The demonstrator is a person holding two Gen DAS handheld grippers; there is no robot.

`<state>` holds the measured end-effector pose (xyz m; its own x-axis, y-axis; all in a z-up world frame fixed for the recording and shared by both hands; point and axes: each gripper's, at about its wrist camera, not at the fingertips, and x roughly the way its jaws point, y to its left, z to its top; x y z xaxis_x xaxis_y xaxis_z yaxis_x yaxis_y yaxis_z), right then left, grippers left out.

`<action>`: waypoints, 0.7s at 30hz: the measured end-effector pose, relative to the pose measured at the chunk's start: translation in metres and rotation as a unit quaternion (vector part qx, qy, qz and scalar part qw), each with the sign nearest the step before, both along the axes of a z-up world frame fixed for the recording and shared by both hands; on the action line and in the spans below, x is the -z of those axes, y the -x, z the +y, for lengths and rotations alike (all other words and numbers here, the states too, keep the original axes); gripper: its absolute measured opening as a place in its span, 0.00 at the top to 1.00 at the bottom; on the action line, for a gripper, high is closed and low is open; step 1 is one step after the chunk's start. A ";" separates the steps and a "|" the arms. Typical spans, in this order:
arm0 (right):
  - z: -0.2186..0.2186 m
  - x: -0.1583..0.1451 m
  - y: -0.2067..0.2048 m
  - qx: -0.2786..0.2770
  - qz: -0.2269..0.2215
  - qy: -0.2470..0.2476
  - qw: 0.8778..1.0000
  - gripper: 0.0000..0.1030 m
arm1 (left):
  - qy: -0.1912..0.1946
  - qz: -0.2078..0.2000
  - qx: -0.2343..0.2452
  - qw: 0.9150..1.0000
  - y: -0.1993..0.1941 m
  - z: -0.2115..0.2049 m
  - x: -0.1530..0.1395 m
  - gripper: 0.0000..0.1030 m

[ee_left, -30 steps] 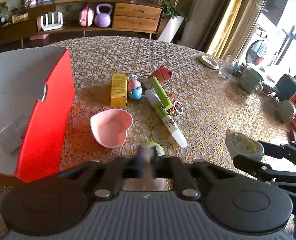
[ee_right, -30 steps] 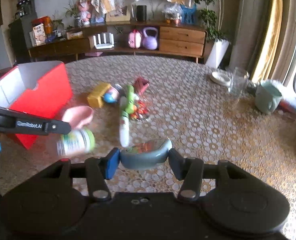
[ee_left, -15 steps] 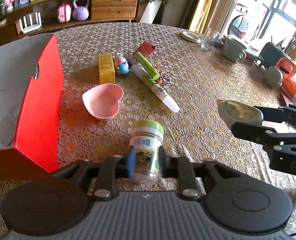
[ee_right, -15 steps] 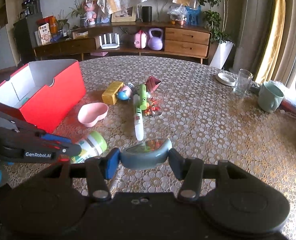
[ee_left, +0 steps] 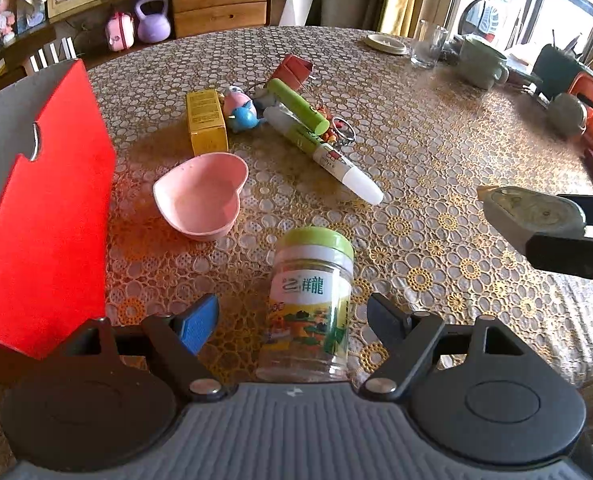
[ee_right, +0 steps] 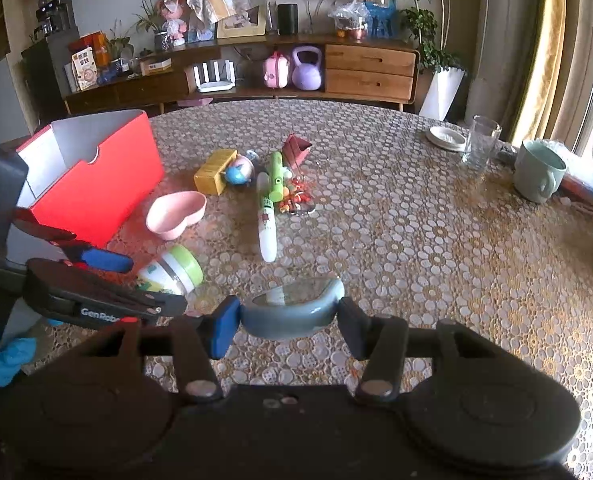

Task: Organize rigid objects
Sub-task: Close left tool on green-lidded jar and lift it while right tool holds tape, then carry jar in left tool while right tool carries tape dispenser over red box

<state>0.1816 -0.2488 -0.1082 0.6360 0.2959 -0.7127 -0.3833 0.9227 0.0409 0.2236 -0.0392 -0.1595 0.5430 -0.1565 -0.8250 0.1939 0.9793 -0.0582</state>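
Note:
A clear jar with a green lid (ee_left: 310, 300) lies on the lace tablecloth between the wide-open fingers of my left gripper (ee_left: 296, 316); it also shows in the right wrist view (ee_right: 172, 272). My right gripper (ee_right: 288, 324) is shut on a grey-blue rounded object (ee_right: 292, 308), which also shows in the left wrist view (ee_left: 532, 216). A pink heart-shaped bowl (ee_left: 200, 196), a yellow box (ee_left: 206, 120), a green and white tube (ee_left: 320, 152), a small pink and blue toy (ee_left: 240, 108) and a red piece (ee_left: 294, 70) lie further out.
An open red box (ee_left: 52, 216) stands at the left, beside the bowl. A glass (ee_right: 480, 142), a green mug (ee_right: 538, 176) and a small plate (ee_right: 446, 136) stand at the far right. A wooden sideboard (ee_right: 336, 68) is behind the table.
My left gripper has opened and let go of the jar, which now lies on the table between its fingers. My right gripper still holds the grey-blue object.

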 end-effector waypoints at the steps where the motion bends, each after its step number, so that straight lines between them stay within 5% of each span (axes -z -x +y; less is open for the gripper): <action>1: -0.001 0.000 0.000 0.000 0.001 0.000 1.000 0.49 | -0.003 -0.003 0.000 1.000 0.000 -0.001 0.001 0.21; 7: -0.003 0.003 -0.001 0.003 0.005 -0.001 1.000 0.49 | -0.009 -0.010 0.000 1.000 -0.002 -0.004 0.005 0.23; 13: -0.003 0.002 0.001 0.003 0.004 0.001 1.000 0.49 | -0.008 -0.005 0.013 1.000 -0.002 -0.008 0.006 0.57; 21: 0.004 -0.010 0.006 0.000 -0.006 0.000 1.000 0.49 | -0.015 0.003 -0.002 1.000 0.004 -0.004 -0.001 0.58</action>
